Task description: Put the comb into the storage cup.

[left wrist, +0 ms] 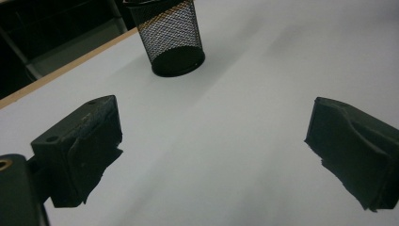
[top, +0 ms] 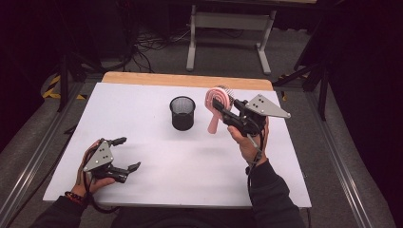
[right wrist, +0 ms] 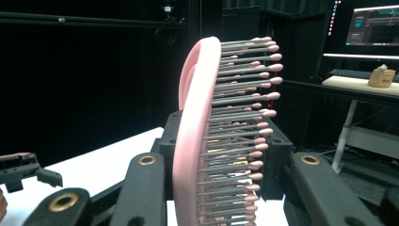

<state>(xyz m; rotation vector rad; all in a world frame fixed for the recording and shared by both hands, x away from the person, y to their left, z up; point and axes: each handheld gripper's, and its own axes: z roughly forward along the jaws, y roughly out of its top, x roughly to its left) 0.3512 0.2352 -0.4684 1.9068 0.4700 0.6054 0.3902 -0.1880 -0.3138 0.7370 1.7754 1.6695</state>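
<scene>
Right tool (top: 222,108) clamped on a pink hairbrush (top: 215,107), lifted clear of the bench (top: 157,185). In the right gripper view the jaws press on the brush head (right wrist: 197,136) from both sides, bristles (right wrist: 244,117) facing the right-hand jaw, the pink back against the left-hand one.

Key relation: black mesh cup (top: 182,112) stands upright just to the left of the right tool and a little lower, mouth open upward. Brush long axis runs near vertical: head up in the jaws, handle hanging down toward the bench, slightly tilted. Handle tip sits beside the cup, to its right, apart from it; not over the mouth yet.

Judgement: the work looks like dropping the brush handle-first into the cup. Coming move likely a sideways carry to the left until the handle is above the rim, then a descent. Risk: handle tip catching the rim and tipping the light cup.

Right hand (top: 247,142) nearer the cup by far. Forearm comes up from the near edge, wrist cocked, tool pointing away and leftward.

Left tool (top: 126,153) low near the bench's near-left corner, jaws wide apart, nothing between them; in its own view the cup (left wrist: 171,40) lies ahead, well apart.
</scene>
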